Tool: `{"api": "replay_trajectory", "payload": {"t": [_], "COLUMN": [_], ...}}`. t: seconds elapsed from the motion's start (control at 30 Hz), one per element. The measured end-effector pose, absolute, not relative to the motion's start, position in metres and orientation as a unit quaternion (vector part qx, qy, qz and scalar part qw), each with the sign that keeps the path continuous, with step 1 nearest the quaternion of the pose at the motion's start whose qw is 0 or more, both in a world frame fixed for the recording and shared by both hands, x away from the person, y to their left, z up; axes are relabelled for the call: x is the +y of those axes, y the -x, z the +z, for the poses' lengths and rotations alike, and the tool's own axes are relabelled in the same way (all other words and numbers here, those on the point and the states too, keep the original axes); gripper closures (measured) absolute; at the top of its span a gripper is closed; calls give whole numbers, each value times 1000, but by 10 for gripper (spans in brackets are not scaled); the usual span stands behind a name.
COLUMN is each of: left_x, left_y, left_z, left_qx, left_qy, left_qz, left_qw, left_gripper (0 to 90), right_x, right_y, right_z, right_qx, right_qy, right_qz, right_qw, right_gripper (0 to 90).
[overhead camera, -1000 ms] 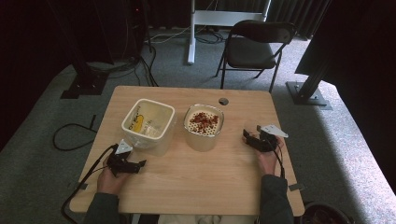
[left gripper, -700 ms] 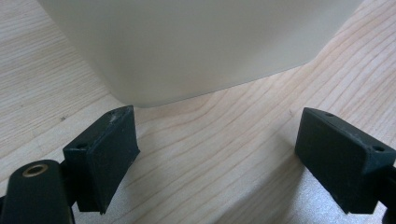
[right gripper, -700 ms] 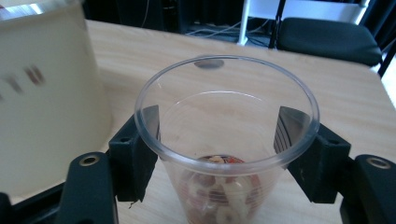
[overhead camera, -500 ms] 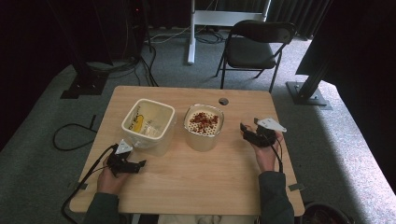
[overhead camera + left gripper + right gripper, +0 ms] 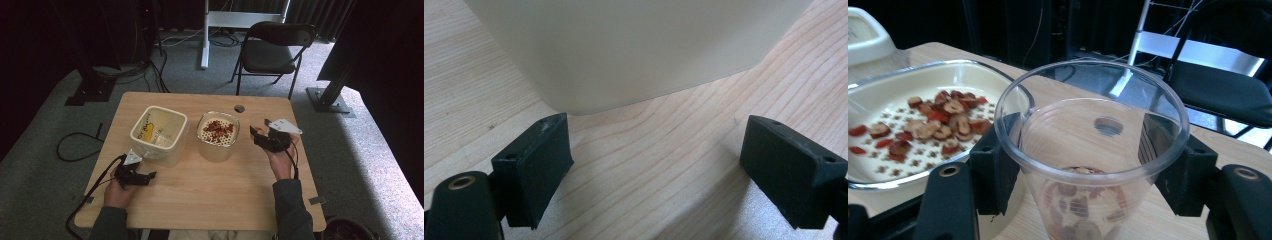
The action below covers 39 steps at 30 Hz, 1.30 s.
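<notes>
1. The left gripper (image 5: 149, 175) rests low on the pale wooden table (image 5: 210, 195) near the person's edge, its jaws spread wide with nothing between them. In the left gripper view its black pads (image 5: 536, 165) frame bare wood just short of the cream square plastic tub (image 5: 634, 50). It looks the same as a second ago, so this hand is idle for now.

2. The right gripper (image 5: 259, 136) has moved. A second ago it sat farther out toward the table's right edge; it has since slid inward and now stands just beside the round strainer bowl of sliced red dried fruit (image 5: 218, 134).

3. Its jaws are closed on a clear plastic cup (image 5: 1093, 150), one pad on each side of the wall below the rim. The cup stands upright, and a few fruit slices (image 5: 1083, 200) lie at its bottom.

4. That shift likely means the cup is being brought to the bowl, either to take more fruit or to tip its own back; which one cannot be told. The cup's rim sits near the bowl's metal edge (image 5: 948, 65), so a careless tilt could knock it.

5. Beyond the table stand a dark folding chair (image 5: 272, 50) and a white desk leg (image 5: 205, 35) on grey carpet.
</notes>
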<state>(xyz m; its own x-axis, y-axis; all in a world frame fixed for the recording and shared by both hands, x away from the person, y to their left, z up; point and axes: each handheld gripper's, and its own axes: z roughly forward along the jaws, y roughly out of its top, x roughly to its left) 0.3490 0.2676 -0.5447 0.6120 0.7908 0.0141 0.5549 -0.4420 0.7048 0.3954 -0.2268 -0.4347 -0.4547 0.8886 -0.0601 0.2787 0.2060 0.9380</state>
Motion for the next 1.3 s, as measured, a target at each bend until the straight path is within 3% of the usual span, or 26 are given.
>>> {"api": "replay_trajectory", "payload": {"t": [0.7,1.3], "left_x": [268,268], "left_y": [-349,-349], "left_z": [-545,-545], "left_qx": [405,405], "left_qy": [-832,-832], "left_qz": [174,173], "left_qw": [339,339], "left_gripper": [136,136], "right_x": [-181,-160], "right_y": [-415,-422], "right_z": [-410,-397], "right_qx": [748,783], "right_qy": [-376,-331], "right_qz": [436,340], "right_qw": [329,401], "right_gripper": [345,346]}}
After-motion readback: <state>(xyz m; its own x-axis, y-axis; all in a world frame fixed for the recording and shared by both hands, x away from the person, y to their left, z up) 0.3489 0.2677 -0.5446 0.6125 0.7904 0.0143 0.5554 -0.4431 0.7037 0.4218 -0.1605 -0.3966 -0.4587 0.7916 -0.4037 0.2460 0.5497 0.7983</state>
